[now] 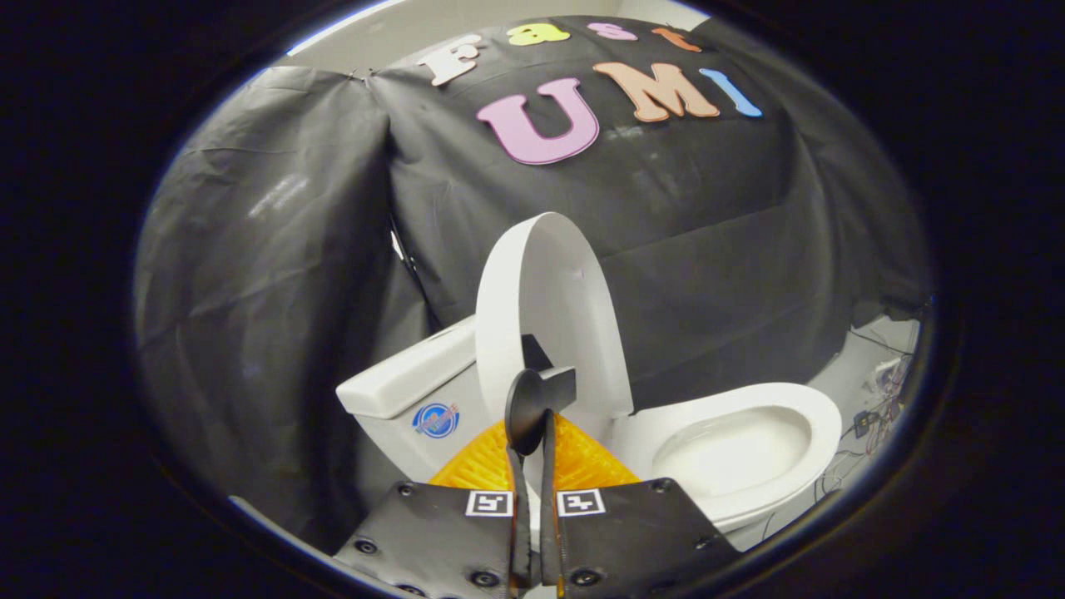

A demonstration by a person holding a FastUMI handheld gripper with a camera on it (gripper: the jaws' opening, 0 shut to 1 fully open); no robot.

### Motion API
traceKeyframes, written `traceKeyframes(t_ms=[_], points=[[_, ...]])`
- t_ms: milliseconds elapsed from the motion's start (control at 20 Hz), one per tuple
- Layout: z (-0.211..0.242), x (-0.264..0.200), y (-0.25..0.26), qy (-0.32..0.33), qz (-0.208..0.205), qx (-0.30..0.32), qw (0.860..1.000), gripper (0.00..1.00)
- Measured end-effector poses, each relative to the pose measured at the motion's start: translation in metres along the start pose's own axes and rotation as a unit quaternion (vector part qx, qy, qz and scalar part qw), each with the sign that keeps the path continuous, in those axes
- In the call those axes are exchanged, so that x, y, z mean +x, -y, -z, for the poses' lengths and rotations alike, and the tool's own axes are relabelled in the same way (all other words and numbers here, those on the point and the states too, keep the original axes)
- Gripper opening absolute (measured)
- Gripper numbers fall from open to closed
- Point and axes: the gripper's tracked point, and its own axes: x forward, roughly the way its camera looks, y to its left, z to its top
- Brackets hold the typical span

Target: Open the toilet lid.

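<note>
Black cloth backs a toilet whose lid (549, 316), stiff, light and slick, stands raised at 12 o'clock from the hand-held gripper (532, 433), its fingers pressed nearly together, seemingly pinching the lid's lower rim, the best hold.

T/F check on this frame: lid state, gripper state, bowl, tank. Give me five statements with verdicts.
1. The toilet lid stands raised, clear of the seat. True.
2. The gripper has its fingers spread wide apart. False: the fingers lie close together, with a thin black tab on the lid in the narrow gap between them.
3. The bowl is uncovered and looks white inside. True.
4. The tank sits on the far side of the bowl from the lid. False: the tank is right behind the raised lid, which stands between tank and bowl.
5. A black cloth wall hangs behind the toilet. True.
</note>
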Motion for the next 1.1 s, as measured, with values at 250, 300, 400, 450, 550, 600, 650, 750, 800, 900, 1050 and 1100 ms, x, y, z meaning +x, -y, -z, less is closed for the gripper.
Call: traceKeyframes(t_ms=[250, 300, 400, 450, 550, 600, 650, 750, 800, 900, 1050, 1100], points=[[0.002, 0.006, -0.012, 0.003, 0.006, -0.033, 0.999, 0.05], [0.002, 0.008, -0.014, 0.002, 0.007, -0.043, 0.999, 0.05], [0.002, 0.011, -0.019, 0.0, 0.01, -0.061, 0.998, 0.05], [0.004, 0.012, -0.022, -0.002, 0.011, -0.071, 0.997, 0.05], [0.005, 0.015, -0.029, -0.007, 0.012, -0.091, 0.996, 0.05], [0.006, 0.016, -0.033, -0.009, 0.013, -0.1, 0.995, 0.05], [0.008, 0.017, -0.036, -0.011, 0.012, -0.106, 0.994, 0.05], [0.01, 0.022, -0.042, -0.014, 0.011, -0.115, 0.993, 0.05], [0.011, 0.024, -0.045, -0.016, 0.01, -0.12, 0.993, 0.05], [0.015, 0.026, -0.052, -0.019, 0.009, -0.127, 0.992, 0.05], [0.018, 0.03, -0.061, -0.022, 0.01, -0.138, 0.99, 0.05], [0.018, 0.031, -0.061, -0.02, 0.014, -0.141, 0.99, 0.05]])
